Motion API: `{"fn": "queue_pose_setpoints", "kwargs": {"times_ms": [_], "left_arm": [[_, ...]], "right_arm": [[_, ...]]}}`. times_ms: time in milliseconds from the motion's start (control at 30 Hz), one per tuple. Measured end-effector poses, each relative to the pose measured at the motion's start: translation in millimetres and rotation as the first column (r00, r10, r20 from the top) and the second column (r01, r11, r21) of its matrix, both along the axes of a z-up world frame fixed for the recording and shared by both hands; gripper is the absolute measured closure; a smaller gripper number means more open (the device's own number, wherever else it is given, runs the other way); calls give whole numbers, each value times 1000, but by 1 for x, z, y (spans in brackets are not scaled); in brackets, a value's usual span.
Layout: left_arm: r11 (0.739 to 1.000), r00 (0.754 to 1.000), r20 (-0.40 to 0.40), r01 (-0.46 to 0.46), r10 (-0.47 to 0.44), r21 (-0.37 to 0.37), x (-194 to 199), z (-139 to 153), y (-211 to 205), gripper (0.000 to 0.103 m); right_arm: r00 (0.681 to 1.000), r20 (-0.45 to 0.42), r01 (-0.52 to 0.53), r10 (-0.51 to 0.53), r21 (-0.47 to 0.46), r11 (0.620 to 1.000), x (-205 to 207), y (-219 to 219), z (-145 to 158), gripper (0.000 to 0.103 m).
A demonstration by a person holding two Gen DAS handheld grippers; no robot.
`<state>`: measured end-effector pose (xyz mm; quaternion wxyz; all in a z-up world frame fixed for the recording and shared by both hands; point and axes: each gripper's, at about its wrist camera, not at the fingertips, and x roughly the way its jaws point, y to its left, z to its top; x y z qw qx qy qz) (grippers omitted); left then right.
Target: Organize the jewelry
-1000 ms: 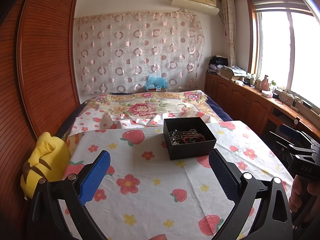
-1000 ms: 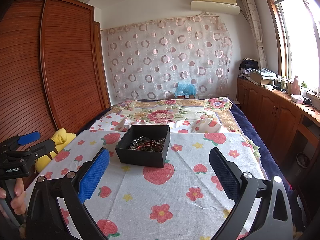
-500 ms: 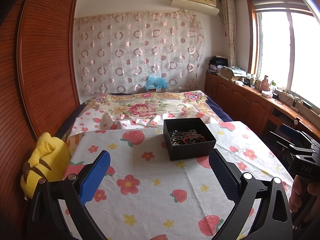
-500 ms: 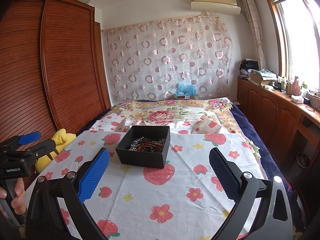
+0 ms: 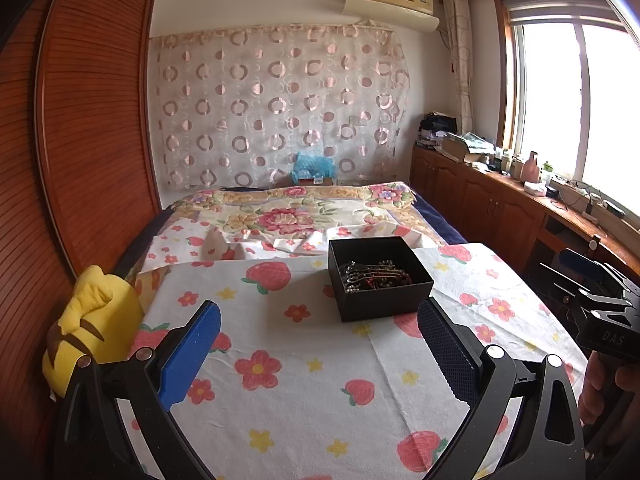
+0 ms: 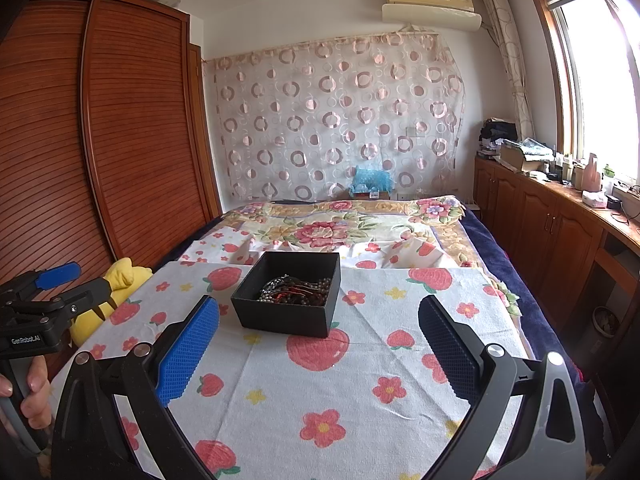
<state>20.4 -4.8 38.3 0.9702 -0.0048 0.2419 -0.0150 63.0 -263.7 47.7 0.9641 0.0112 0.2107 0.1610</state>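
Across the last second I logged no change, so progress stayed unreadable: one black box (image 5: 380, 278) sat on the strawberry-print cloth (image 5: 304, 364), holding one tangled heap of jewelry (image 6: 298, 292), pieces uncountable, with my left gripper (image 5: 316, 344) and right gripper (image 6: 318, 344), two in all, jaws wide and empty.

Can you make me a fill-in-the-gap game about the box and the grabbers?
1. The jewelry lies inside a box whose colour is ____.
2. The jaws of the left gripper and the right gripper are both ____.
3. The cloth under the box has flowers and ____ printed on it.
4. The plush toy beside the cloth is ____.

Missing words: black; open; strawberries; yellow
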Motion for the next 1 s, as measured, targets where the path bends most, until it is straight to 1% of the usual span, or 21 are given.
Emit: {"fn": "queue_pose_setpoints", "kwargs": {"times_ms": [333, 567, 1000], "left_arm": [[1000, 1000, -3, 1, -1, 0, 1, 0, -1, 8], [1000, 1000, -2, -4, 4, 2, 0, 7, 1, 8], [1000, 1000, -2, -3, 3, 2, 0, 6, 0, 8]], "right_arm": [[1000, -1, 0, 0, 1, 1000, 0, 0, 0, 2], [1000, -1, 0, 0, 1, 1000, 0, 0, 0, 2], [1000, -1, 0, 0, 1, 1000, 0, 0, 0, 2]]}}
